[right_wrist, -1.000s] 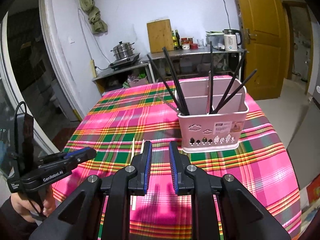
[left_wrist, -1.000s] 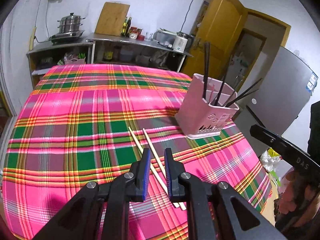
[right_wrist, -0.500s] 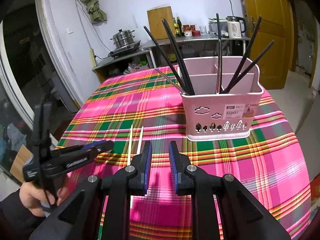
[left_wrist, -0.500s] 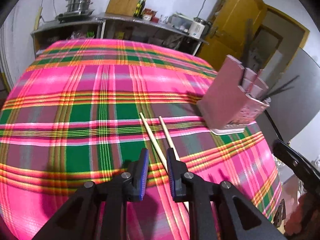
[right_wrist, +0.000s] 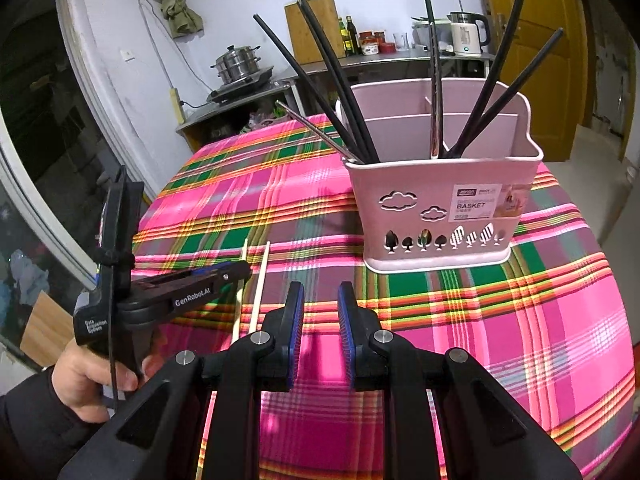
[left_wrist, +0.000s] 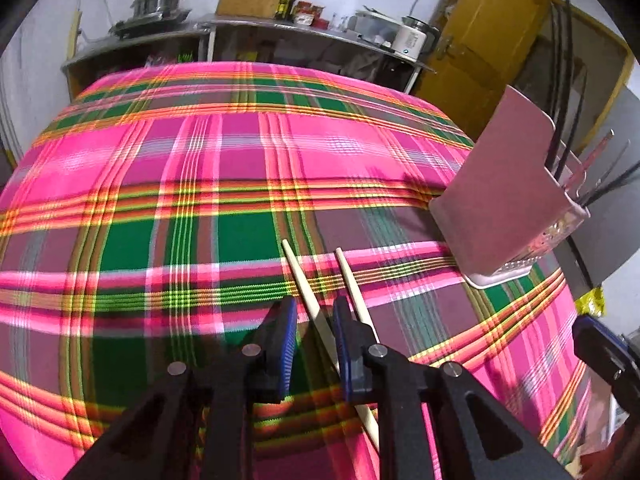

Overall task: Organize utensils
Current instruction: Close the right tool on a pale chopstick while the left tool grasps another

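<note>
Two pale wooden chopsticks lie side by side on the plaid tablecloth. My left gripper (left_wrist: pixel 315 308) is open and low over them; the left chopstick (left_wrist: pixel 298 270) runs between its jaws, and the right chopstick (left_wrist: pixel 352 280) passes under its right finger. In the right wrist view the left gripper (right_wrist: pixel 236 272) reaches over both chopsticks (right_wrist: pixel 262 276). My right gripper (right_wrist: pixel 320 300) is open and empty, above the cloth in front of the pink utensil basket (right_wrist: pixel 440 208), which holds several black chopsticks. The basket also shows in the left wrist view (left_wrist: pixel 504 200).
The table carries a pink and green plaid cloth (left_wrist: pixel 200 184). A counter with a steamer pot (left_wrist: pixel 160 0), bottles and a kettle (right_wrist: pixel 466 38) stands behind the table. A yellow door (left_wrist: pixel 488 40) is at the back right.
My left gripper has moved forward and down until its jaws straddle the left chopstick. My right gripper has moved closer to the basket. The chopsticks have not moved.
</note>
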